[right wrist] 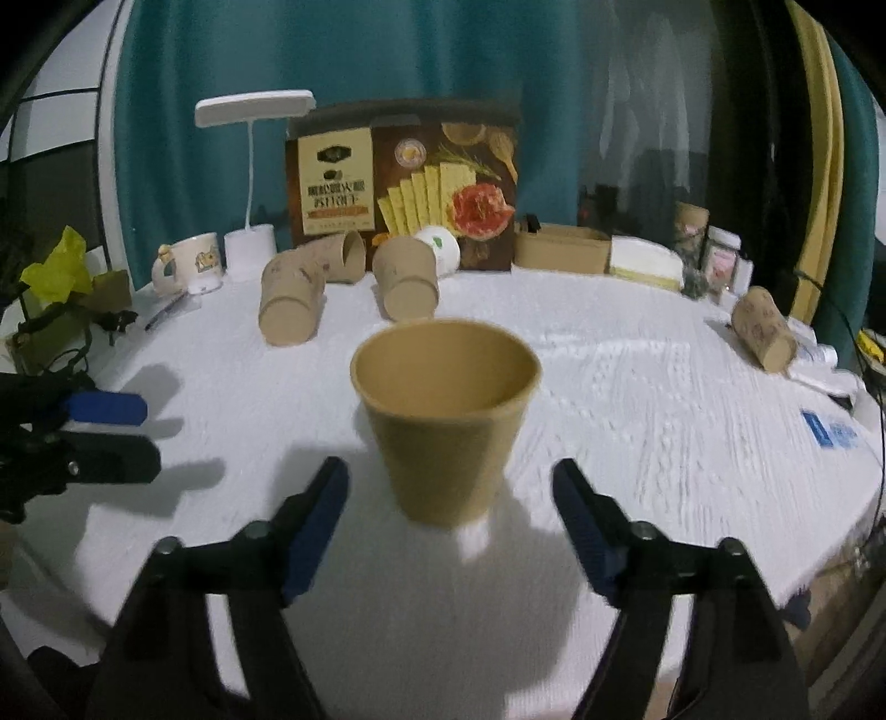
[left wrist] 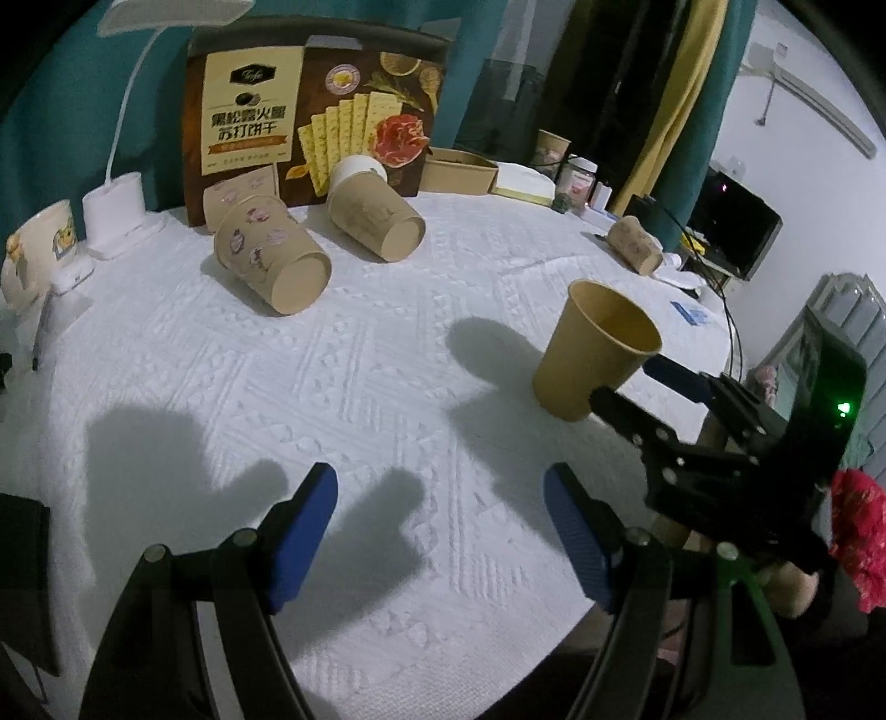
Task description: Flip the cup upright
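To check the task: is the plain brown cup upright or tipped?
Upright: the plain brown cup stands on its base, open mouth up, on the white tablecloth.

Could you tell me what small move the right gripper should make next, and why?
Probably draw the right gripper straight back. The plain tan paper cup already stands upright, mouth up, on the white embossed tablecloth, and the jaws are open on either side of it without gripping; retreating straight should avoid tipping it.

The right-wrist view is smeared by motion, so the white tablecloth [right wrist: 637, 387] loses its pattern and the plain paper cup [right wrist: 443, 421] has soft edges; the cracker box [right wrist: 404, 183] print is unreadable there; in the left-wrist view the right gripper [left wrist: 626, 382] hides part of the cup's base; the desk lamp [left wrist: 171, 16] is cut by the top edge.
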`<state>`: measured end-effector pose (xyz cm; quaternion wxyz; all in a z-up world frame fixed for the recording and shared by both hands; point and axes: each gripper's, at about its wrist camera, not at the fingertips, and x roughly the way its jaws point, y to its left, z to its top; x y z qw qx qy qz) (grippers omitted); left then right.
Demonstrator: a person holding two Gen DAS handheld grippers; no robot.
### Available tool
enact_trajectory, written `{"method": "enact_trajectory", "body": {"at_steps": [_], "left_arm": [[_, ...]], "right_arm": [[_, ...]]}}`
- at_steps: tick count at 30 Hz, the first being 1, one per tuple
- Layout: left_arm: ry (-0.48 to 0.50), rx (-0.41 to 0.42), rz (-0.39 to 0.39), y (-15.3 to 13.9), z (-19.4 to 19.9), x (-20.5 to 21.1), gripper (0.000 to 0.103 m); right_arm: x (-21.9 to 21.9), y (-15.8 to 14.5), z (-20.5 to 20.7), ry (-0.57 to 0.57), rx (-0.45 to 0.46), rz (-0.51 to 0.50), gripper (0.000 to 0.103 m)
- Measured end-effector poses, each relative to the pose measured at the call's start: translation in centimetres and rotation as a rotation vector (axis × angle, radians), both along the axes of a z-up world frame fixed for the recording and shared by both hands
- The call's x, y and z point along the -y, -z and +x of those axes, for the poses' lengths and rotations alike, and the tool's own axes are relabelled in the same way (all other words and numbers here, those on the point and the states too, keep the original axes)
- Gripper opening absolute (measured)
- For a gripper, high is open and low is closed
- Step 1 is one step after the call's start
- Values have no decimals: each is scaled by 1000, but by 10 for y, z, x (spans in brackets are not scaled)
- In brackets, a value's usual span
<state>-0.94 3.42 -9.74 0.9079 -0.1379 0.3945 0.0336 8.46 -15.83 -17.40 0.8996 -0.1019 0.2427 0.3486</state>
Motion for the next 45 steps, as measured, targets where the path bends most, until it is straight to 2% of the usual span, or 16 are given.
{"method": "enact_trajectory", "body": {"at_steps": [2, 6, 20, 25, 29, 33, 45], "left_arm": [[8, 12, 29, -2, -1, 6, 77], [15, 54, 67, -7, -4, 14, 86], [42, 219, 219, -46, -18, 49, 92], [64, 282, 229, -64, -24, 57, 96], [71, 321, 248, -76, -25, 62, 97], [69, 396, 282, -96, -29, 68, 97], [39, 578, 267, -149, -45, 61, 102]], "right_arm": [[7, 0, -5, 20, -20, 3, 81], [21, -2, -13, 54, -54, -9, 83], [73, -40, -35, 146, -75, 38, 85], [87, -63, -41, 169, -46, 71, 91], [100, -83, -48, 188, -6, 101, 92], [109, -103, -53, 195, 42, 108, 92], [127, -166, -76, 216, 187, 181, 94]]}}
